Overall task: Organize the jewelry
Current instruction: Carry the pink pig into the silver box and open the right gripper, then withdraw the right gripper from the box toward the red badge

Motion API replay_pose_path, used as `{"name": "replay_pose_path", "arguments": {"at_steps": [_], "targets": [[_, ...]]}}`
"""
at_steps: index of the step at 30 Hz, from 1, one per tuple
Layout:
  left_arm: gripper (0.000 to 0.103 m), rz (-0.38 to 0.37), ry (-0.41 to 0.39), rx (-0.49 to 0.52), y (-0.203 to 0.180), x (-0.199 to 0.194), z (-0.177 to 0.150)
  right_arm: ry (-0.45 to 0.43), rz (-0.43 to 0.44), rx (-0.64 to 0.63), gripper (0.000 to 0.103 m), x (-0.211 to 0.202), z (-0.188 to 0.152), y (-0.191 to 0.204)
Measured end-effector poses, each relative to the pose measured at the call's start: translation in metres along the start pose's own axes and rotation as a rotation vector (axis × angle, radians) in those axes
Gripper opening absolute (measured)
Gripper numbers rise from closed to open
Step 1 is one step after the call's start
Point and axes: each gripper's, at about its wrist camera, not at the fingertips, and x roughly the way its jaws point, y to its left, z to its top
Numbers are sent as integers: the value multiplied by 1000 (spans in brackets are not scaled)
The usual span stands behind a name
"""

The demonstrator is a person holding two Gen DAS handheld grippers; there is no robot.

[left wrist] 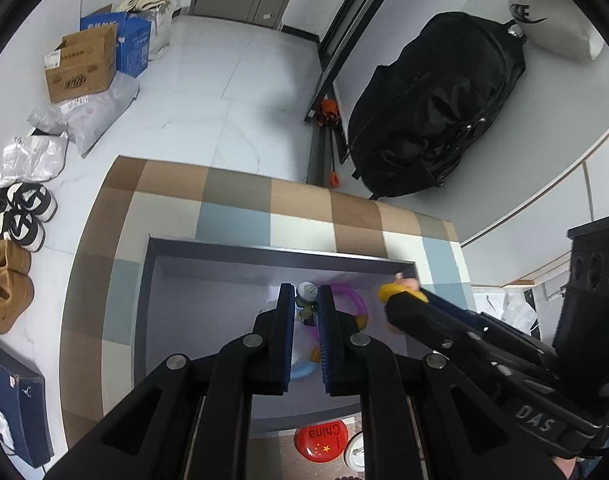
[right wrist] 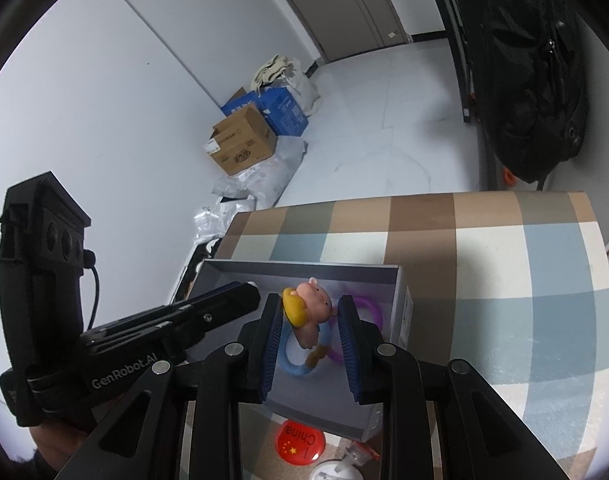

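Observation:
A grey open box (left wrist: 264,251) (right wrist: 304,267) sits on a checked table. My left gripper (left wrist: 307,294) is shut on a small green figure charm (left wrist: 307,300) above the box. My right gripper (right wrist: 310,306) is shut on a pink pig charm with a yellow part (right wrist: 310,304), also over the box; that gripper shows at the right in the left wrist view (left wrist: 400,292). A purple ring (left wrist: 352,300) (right wrist: 370,312) and a blue ring (right wrist: 300,364) (left wrist: 302,368) lie in the box.
A red "China" badge (left wrist: 322,442) (right wrist: 300,442) and a white round badge (left wrist: 354,454) lie by the box's near edge. Beyond the table are cardboard boxes (left wrist: 82,64), shoes (left wrist: 24,216) and a black backpack (left wrist: 436,108).

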Motion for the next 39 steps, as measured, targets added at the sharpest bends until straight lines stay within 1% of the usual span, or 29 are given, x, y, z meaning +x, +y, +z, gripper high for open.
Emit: {"name": "replay_pose_path", "arguments": {"at_steps": [3, 5, 6, 7, 8, 9, 11, 15, 17, 18, 19, 21, 23, 25, 27, 29, 31, 35, 37, 39], "targets": [[8, -21, 38, -34, 3, 5, 2, -5, -11, 3, 29, -1, 1, -1], [14, -13, 49, -41, 4, 4, 2, -16, -5, 2, 31, -4, 2, -1], [24, -9, 49, -38, 3, 4, 2, -24, 5, 6, 37, -6, 2, -2], [36, 6, 43, -36, 2, 3, 2, -31, 13, 10, 43, -8, 3, -3], [42, 10, 29, -36, 2, 0, 1, -39, 23, 15, 55, -11, 3, -4], [48, 4, 18, -38, 3, -2, 1, -49, 41, 19, 57, -14, 3, -5], [50, 3, 9, -48, 4, -5, 1, -60, 43, 13, 57, -19, 3, -4], [54, -8, 8, -54, 4, -7, 0, -80, 44, 28, 70, -26, 3, -8], [57, -10, 8, -56, 4, -9, 0, -90, 48, 35, 73, -31, 4, -9], [60, -4, 4, -57, 5, -11, 0, -93, 50, 34, 76, -32, 4, -9], [63, 0, -2, -53, 3, -12, -1, -98, 53, 31, 78, -35, 4, -9], [63, 12, -29, -36, 1, -19, -3, -104, 60, 31, 85, -39, 3, -8], [65, 20, -54, -11, -1, -25, -6, -107, 69, 17, 86, -42, 2, -6], [69, 36, -80, 18, -4, -31, -9, -120, 59, 3, 90, -46, 1, -5], [71, 48, -95, 32, -5, -34, -13, -133, 56, 7, 96, -49, -2, -7], [71, 54, -104, 31, -5, -37, -17, -136, 51, 11, 96, -52, -4, -8], [72, 43, -109, 37, -6, -40, -23, -141, 44, 9, 97, -54, -7, -8], [73, 12, -135, 55, -9, -50, -33, -165, 34, -12, 101, -62, -13, -5], [85, -17, -140, 49, -10, -53, -39, -178, 30, -25, 103, -67, -17, -3], [85, -31, -149, 50, -10, -56, -46, -190, 25, -29, 103, -72, -21, -2]]}}
